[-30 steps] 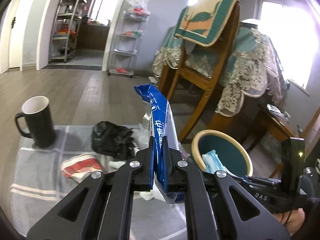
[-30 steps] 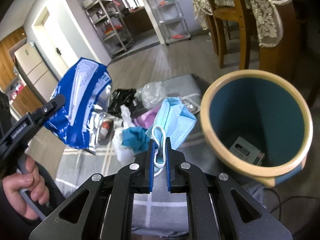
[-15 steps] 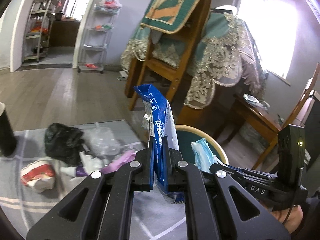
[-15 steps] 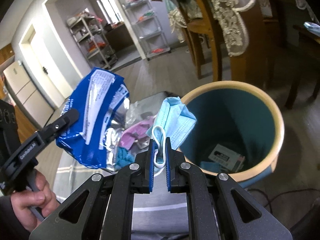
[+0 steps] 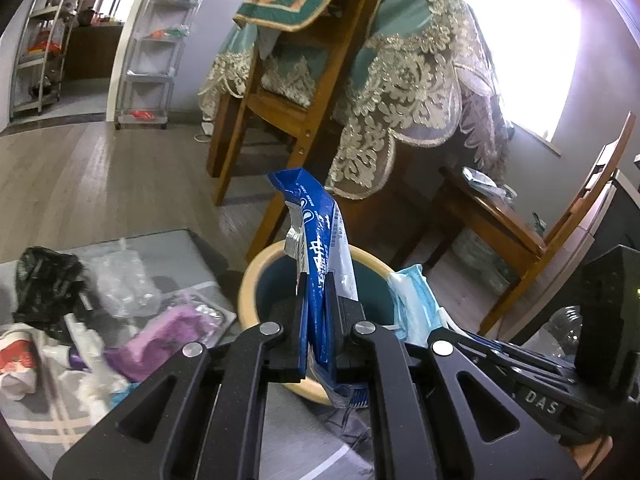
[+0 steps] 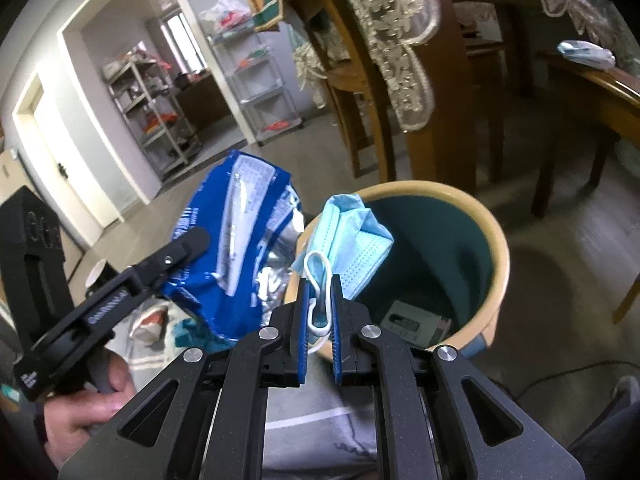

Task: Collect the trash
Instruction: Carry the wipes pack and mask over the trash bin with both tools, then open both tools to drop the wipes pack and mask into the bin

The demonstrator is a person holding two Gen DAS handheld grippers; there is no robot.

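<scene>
Both jaws pinching: left blue wrapper (image 5: pixel 320 264) (print unreadable), right mask (image 6: pixel 352 236); right gripper (image 5: pixel 540 396) marked "DAS".

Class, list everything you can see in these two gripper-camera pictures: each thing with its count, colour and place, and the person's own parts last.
Snack wrapper: one, blue, held above the bin.
Face mask: one, light blue, held by its white ear loop at the bin's rim.
Bin: one, tan rim, teal inside, on the floor; a small box lies at its bottom.
Trash pile: several pieces, black, clear, purple, white, on the grey cloth.
Chair: one, wooden, behind the bin.
Tablecloth: one, teal with lace, on the table behind.
Left gripper: shut on the wrapper.
Right gripper: shut on the mask's loop.
Hand: one, gripping the left gripper's handle.
</scene>
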